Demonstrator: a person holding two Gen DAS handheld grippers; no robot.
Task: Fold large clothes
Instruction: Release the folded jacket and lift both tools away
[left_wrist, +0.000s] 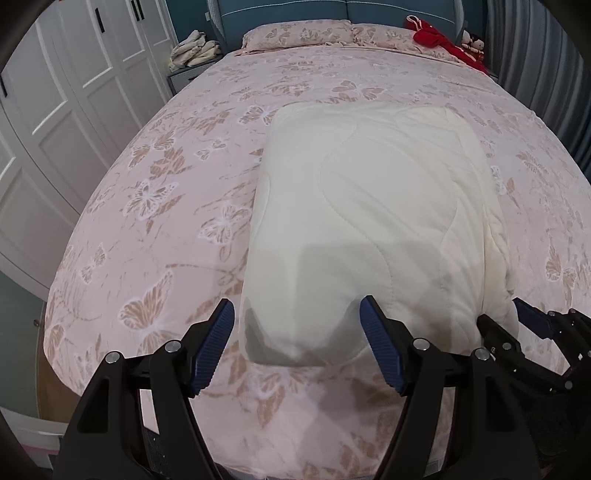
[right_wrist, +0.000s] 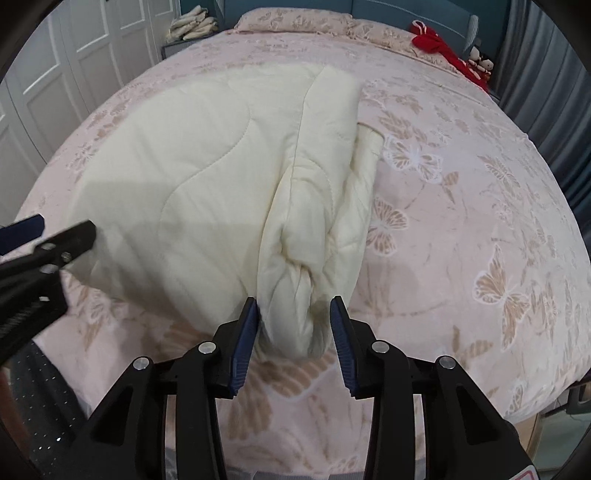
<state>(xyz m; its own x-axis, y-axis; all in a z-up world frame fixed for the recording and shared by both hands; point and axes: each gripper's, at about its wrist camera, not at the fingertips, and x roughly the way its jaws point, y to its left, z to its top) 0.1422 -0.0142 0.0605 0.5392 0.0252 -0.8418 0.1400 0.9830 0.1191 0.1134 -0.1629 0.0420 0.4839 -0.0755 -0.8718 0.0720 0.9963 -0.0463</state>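
Note:
A cream quilted garment (left_wrist: 376, 206) lies folded into a long rectangle on the pink butterfly bedspread (left_wrist: 166, 206). My left gripper (left_wrist: 297, 345) is open, its jaws on either side of the garment's near left corner. My right gripper (right_wrist: 293, 341) is open around the bunched near right corner of the garment (right_wrist: 207, 177); it also shows in the left wrist view (left_wrist: 517, 325). The left gripper shows at the left edge of the right wrist view (right_wrist: 48, 240).
White wardrobe doors (left_wrist: 55, 110) stand left of the bed. A red garment (left_wrist: 439, 40) and small toys (left_wrist: 472, 42) lie by the pillows (left_wrist: 295, 33). Folded cream cloths (left_wrist: 195, 50) sit on a nightstand. Grey curtains (left_wrist: 546, 66) hang at the right.

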